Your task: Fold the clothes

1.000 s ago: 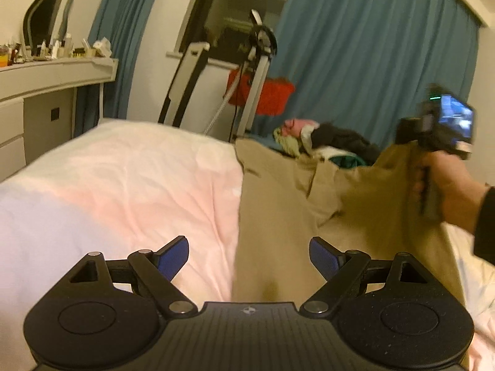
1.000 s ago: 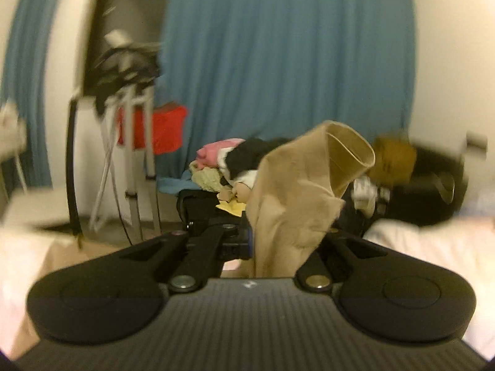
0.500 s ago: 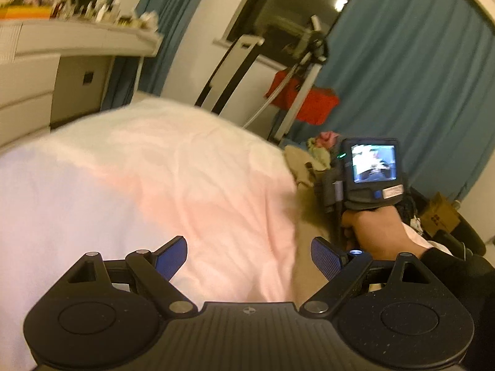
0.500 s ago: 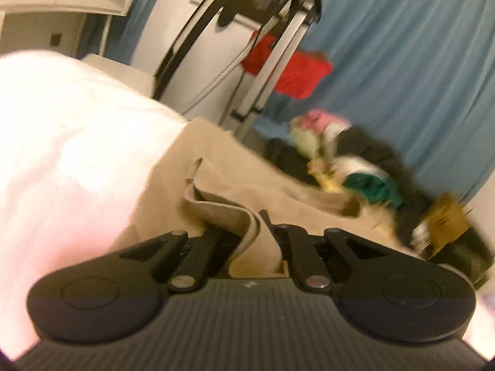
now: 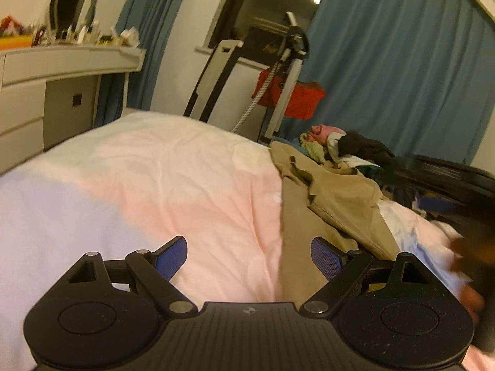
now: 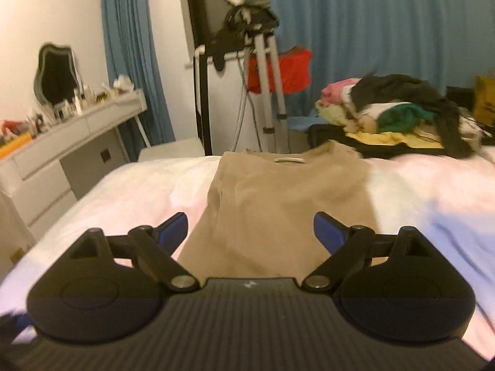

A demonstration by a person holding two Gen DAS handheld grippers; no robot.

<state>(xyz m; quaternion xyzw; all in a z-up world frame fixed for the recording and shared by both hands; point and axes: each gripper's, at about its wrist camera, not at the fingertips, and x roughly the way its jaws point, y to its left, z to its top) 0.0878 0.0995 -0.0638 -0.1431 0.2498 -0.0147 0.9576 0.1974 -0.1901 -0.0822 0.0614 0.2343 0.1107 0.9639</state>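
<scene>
A tan garment [image 6: 284, 198] lies folded lengthwise on the pink-white bed cover [image 6: 139, 191], its collar at the far edge. In the left wrist view the garment [image 5: 324, 204] lies right of centre with a fold laid over it. My left gripper [image 5: 249, 258] is open and empty above the cover, at the garment's left edge. My right gripper [image 6: 250, 230] is open and empty, just above the garment's near end.
A pile of mixed clothes [image 6: 396, 108] lies beyond the bed's far right. An ironing stand [image 6: 263, 71] with red cloth stands behind the bed. A white dresser [image 6: 62, 142] with bottles stands at the left. Blue curtains hang behind.
My right gripper carried the tan fabric over the garment, let it go and opened. It drew back to the near end. My left gripper stayed open.
</scene>
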